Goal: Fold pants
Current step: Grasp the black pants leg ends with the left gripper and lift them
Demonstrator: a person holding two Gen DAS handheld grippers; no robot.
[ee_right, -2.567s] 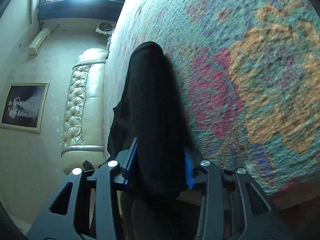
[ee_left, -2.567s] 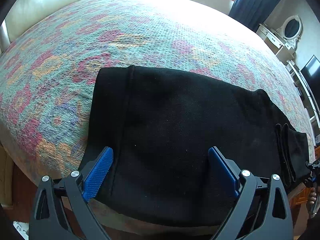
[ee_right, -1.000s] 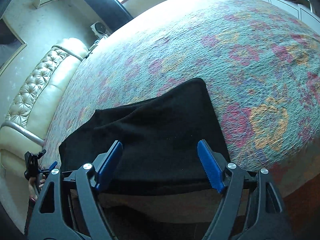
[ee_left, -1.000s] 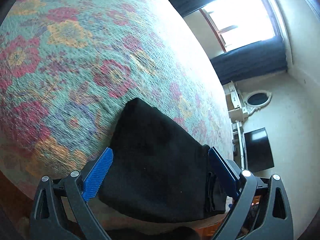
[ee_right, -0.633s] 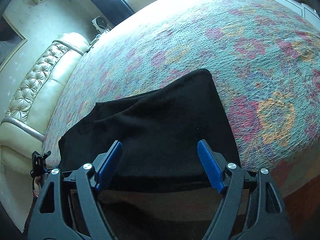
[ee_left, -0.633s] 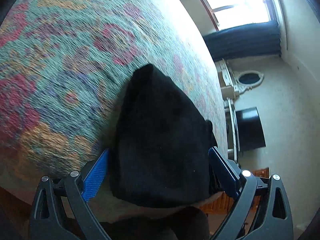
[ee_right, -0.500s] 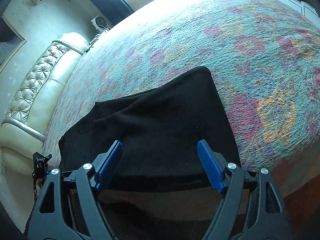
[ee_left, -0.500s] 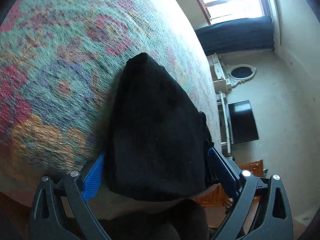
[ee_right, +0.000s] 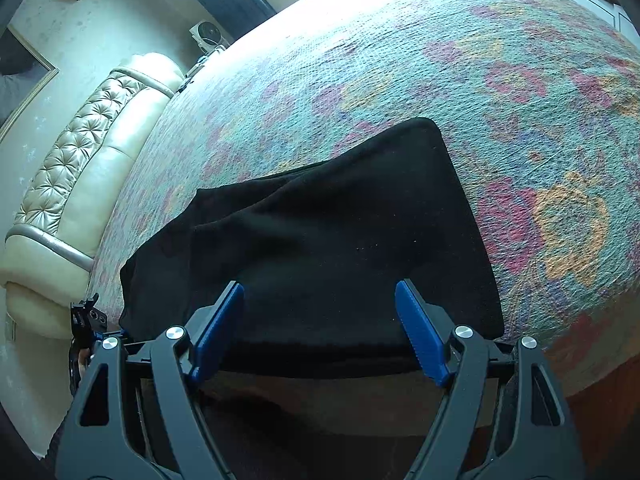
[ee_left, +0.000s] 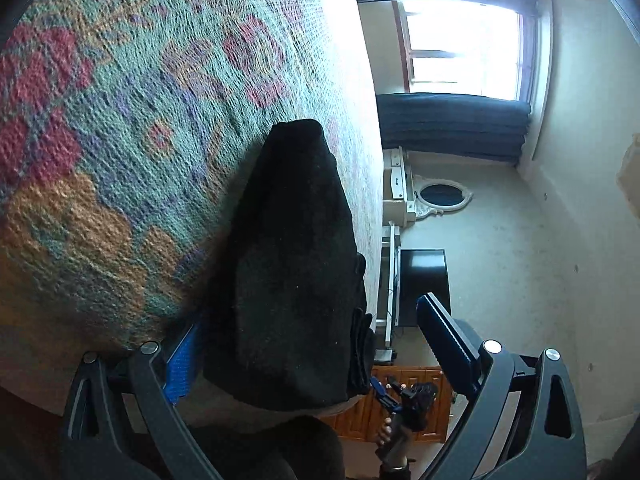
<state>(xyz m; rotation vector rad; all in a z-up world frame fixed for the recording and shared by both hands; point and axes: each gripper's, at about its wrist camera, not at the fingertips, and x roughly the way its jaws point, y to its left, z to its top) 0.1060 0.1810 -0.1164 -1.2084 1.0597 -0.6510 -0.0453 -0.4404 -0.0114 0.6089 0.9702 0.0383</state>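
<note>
The black pants (ee_right: 328, 240) lie folded on the flowered bedspread (ee_right: 520, 120) near the bed's front edge. In the left wrist view they (ee_left: 292, 264) show edge-on. My left gripper (ee_left: 308, 344) is open, turned on its side at the pants' left end, jaws on either side of the stacked edge without closing. It also shows far left in the right wrist view (ee_right: 86, 324). My right gripper (ee_right: 320, 328) is open and empty above the pants' near edge. It shows small in the left wrist view (ee_left: 400, 400).
A cream tufted headboard (ee_right: 80, 160) stands at the left. A window with dark curtains (ee_left: 452, 128), a white dresser with an oval mirror (ee_left: 440, 196) and a black screen (ee_left: 424, 284) stand beyond the bed. The bed's edge (ee_right: 360, 392) is just under my right gripper.
My left gripper has rolled on its side and come down to the pants' left end. My right gripper, earlier shut on the fabric, has let go and stays nearly still.
</note>
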